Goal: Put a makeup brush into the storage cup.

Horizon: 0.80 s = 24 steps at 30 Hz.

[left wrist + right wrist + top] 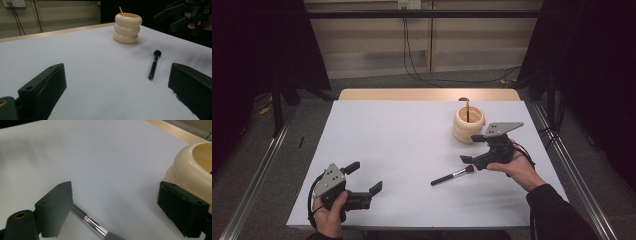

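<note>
Makeup brush lay flat on the white table, just in front of the cream ringed holder. Right gripper hovered over its bristle end, jaws wide and empty, so I'd say pickup stage; next it needed lowering and closing. Left gripper sat open, idle.

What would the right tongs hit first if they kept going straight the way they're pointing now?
Probably the bare white table. The right tongs stand open, the makeup brush lying low between them and the cream holder off to one side.
</note>
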Each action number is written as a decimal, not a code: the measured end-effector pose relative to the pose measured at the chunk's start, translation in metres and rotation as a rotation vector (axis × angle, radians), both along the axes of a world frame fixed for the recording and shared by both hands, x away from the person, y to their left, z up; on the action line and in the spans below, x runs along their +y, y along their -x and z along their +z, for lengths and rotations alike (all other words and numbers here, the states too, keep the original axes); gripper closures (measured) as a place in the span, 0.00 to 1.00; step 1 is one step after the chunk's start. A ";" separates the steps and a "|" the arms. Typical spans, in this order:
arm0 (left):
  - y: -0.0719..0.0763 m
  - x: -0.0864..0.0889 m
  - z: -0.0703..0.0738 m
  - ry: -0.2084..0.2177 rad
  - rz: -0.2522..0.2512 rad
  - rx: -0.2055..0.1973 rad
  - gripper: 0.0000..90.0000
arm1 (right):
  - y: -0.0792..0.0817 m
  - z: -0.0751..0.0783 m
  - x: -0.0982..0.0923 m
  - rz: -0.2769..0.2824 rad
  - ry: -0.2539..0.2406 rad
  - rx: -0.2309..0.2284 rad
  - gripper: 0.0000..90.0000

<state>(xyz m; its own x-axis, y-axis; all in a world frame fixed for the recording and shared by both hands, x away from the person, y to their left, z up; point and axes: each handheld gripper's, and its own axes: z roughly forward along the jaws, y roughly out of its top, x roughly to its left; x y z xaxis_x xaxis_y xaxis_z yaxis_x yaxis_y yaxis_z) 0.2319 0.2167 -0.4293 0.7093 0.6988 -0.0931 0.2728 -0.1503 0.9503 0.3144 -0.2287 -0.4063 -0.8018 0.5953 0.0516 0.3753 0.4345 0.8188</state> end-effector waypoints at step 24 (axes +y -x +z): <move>0.000 0.000 0.000 -0.003 -0.006 0.002 0.02 | -0.019 -0.006 0.023 0.198 0.331 0.144 0.26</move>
<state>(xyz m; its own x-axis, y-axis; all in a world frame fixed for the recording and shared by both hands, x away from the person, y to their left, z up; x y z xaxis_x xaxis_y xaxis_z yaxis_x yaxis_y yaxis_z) 0.2322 0.2165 -0.4296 0.7134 0.6945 -0.0928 0.2739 -0.1546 0.9492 0.3330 -0.2053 -0.4126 -0.9013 0.4333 0.0037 0.3586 0.7411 0.5676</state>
